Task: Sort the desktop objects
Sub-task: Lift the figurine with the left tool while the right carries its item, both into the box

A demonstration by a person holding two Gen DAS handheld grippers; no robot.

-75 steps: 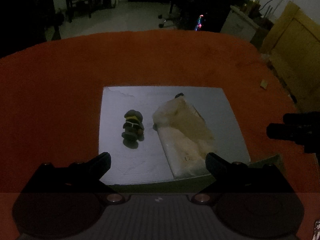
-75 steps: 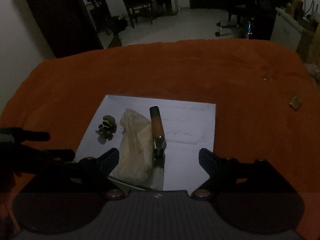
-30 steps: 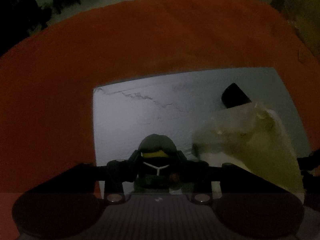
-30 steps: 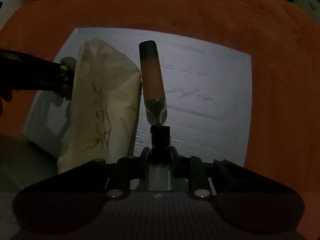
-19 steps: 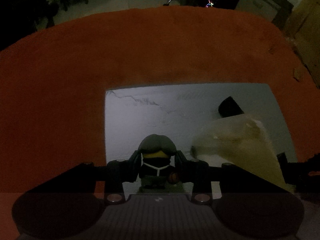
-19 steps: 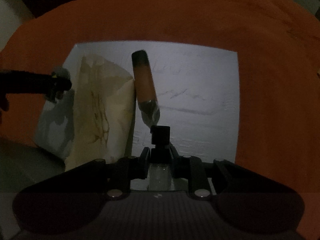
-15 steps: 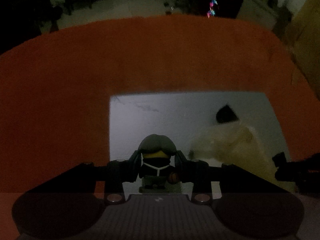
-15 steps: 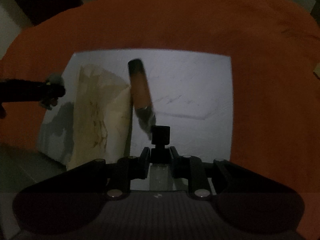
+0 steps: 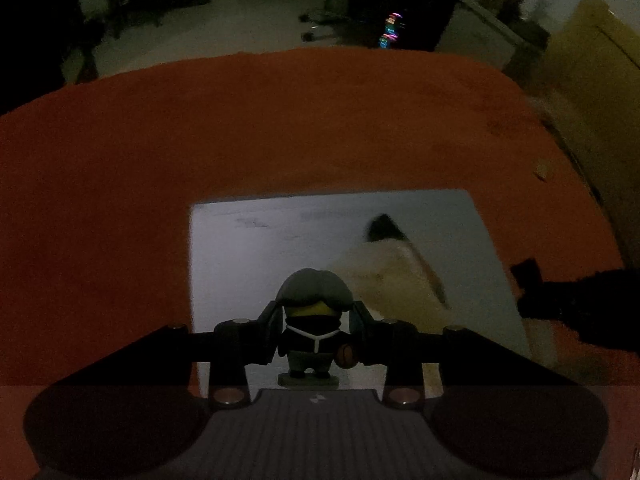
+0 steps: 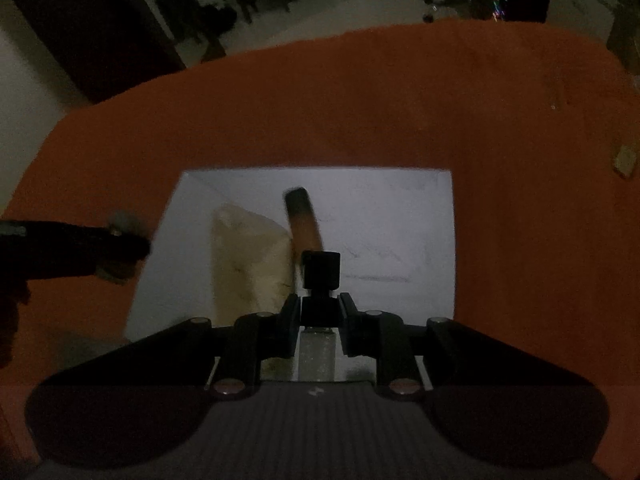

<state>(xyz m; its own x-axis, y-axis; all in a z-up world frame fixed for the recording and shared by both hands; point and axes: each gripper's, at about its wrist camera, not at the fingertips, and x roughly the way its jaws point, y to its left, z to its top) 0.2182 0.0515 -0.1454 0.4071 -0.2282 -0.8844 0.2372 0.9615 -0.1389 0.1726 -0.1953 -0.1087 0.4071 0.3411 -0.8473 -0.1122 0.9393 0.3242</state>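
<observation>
My left gripper (image 9: 316,332) is shut on a small minion figurine (image 9: 314,320) with a grey cap and dark suit, held above the white mat (image 9: 280,240). My right gripper (image 10: 319,318) is shut on the metal blade of a scraper (image 10: 318,344); its orange wooden handle (image 10: 304,220) points away, lifted over the mat (image 10: 400,220). A beige plastic bag (image 10: 250,256) lies on the mat just left of the scraper, and shows in the left wrist view (image 9: 396,284). The left gripper shows as a dark bar in the right wrist view (image 10: 76,248).
An orange cloth (image 9: 280,128) covers the round table. A small tan scrap (image 10: 625,160) lies on the cloth at far right. Chairs and furniture stand in the dim room beyond the table's far edge.
Both grippers closed on their objects and have since risen. The figurine and scraper are lifted off the mat, and the mat looks smaller and farther in both views.
</observation>
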